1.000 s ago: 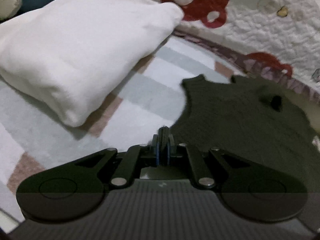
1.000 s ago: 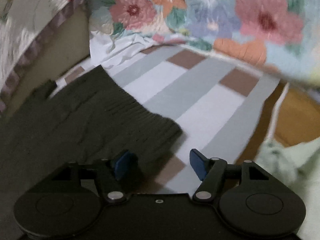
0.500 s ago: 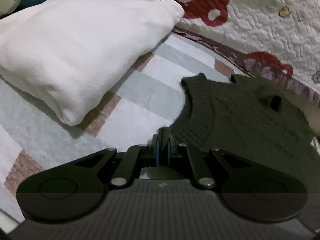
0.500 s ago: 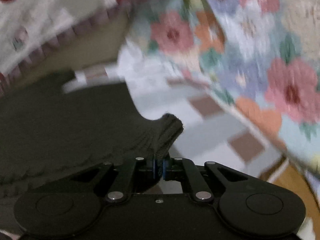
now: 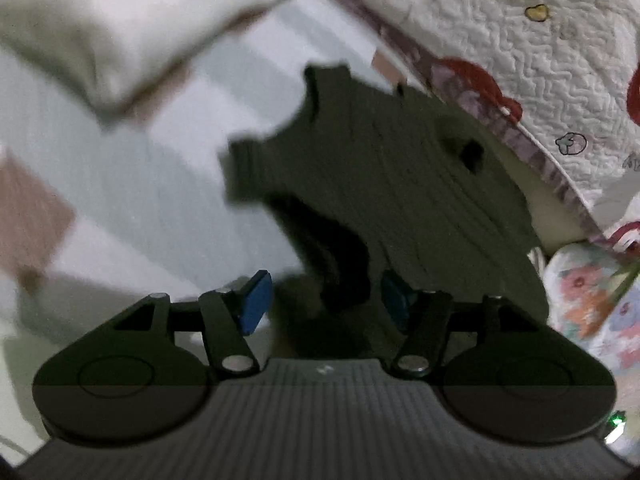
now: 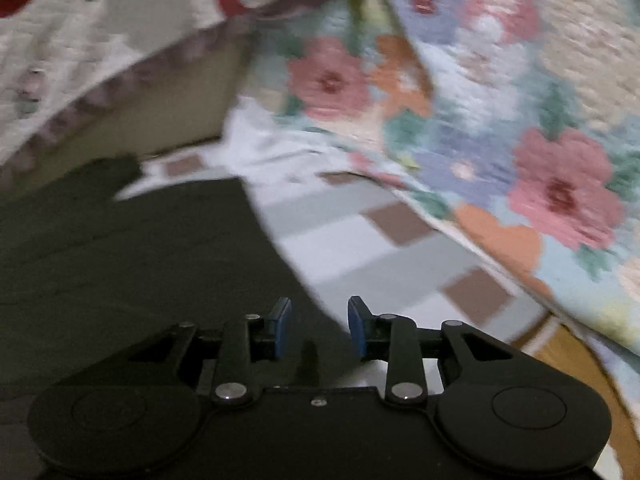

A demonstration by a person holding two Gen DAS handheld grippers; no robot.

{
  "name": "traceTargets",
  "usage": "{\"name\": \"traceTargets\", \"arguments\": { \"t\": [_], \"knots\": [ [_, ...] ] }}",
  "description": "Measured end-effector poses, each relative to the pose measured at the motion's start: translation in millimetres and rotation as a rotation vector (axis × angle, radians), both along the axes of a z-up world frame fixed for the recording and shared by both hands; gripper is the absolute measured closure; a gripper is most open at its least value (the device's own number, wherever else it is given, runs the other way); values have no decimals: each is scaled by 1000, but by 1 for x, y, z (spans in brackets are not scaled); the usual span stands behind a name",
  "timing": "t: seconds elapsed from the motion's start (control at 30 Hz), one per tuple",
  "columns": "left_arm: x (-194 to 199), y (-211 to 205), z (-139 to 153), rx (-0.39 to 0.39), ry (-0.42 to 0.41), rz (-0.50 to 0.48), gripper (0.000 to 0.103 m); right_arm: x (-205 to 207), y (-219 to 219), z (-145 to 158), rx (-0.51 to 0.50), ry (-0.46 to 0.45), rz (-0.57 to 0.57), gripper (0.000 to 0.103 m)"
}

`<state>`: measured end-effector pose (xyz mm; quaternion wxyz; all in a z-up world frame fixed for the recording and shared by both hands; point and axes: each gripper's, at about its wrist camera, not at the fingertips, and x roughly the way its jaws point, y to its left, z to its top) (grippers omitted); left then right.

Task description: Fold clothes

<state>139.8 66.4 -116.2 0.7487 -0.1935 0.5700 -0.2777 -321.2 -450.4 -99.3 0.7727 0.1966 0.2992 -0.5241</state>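
A dark olive knitted garment [image 5: 400, 184] lies on a checked bed sheet [image 5: 152, 200]. In the left wrist view a fold of it rises up between the blue pads, and my left gripper [image 5: 324, 300] is open around that fold without pinching it. Seen from the right wrist, the same dark garment [image 6: 132, 264] spreads across the left half, its edge running down toward my right gripper [image 6: 319, 328]. That gripper is open, with the garment edge lying just under its pads. Both views are blurred.
A white pillow [image 5: 132, 28] lies at the far left of the sheet. A white quilt with red bears [image 5: 532, 52] runs along the back. A floral blanket [image 6: 500, 112] is heaped on the right. The wooden floor [image 6: 572, 356] shows past the bed's right edge.
Both grippers were shut on the garment half a second ago and have opened, letting it go. The left one has moved forward and the garment now lies folded over itself.
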Motion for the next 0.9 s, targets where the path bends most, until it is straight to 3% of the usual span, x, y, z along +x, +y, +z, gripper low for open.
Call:
{"name": "traceTargets", "arguments": {
  "t": [0.07, 0.2, 0.27, 0.33, 0.37, 0.4, 0.43, 0.47, 0.6, 0.63, 0.73, 0.83, 0.9],
  "knots": [
    [-7, -9, 1, 50, 11, -20, 43, 20, 5, 4, 40, -39, 96, 65],
    [-19, -34, 3, 219, -112, -91, 37, 67, 22, 2, 134, -100, 336, 65],
    [-19, -37, 1, 220, -125, -66, 30, 92, 34, -1, 198, -139, 489, 65],
    [-19, -39, 1, 201, -135, -49, 32, 120, 47, -3, 247, -149, 637, 65],
    [-19, -39, 1, 181, -148, -64, 40, 136, 55, -4, 264, -141, 708, 65],
    [-19, -41, -1, 141, -163, -92, 78, 149, 61, -5, 271, -129, 757, 65],
    [-19, -42, 0, 140, -177, -99, 96, 164, 68, -6, 273, -117, 802, 65],
    [-20, -42, 1, 142, -192, -105, 95, 178, 74, -6, 275, -106, 847, 65],
    [-48, -22, 52, 222, -378, -52, 96, 216, 89, -8, 273, -97, 935, 65],
    [-55, -13, 61, 221, -388, -26, 96, 219, 92, -9, 275, -92, 952, 65],
    [-70, 2, 56, 249, -328, 8, 97, 221, 100, -19, 283, -68, 975, 59],
    [-73, -5, 25, 371, -288, -5, 96, 213, 95, -31, 301, -43, 957, 59],
    [-72, -5, 24, 358, -266, 6, 96, 203, 91, -32, 312, -42, 930, 59]
  ]
}}
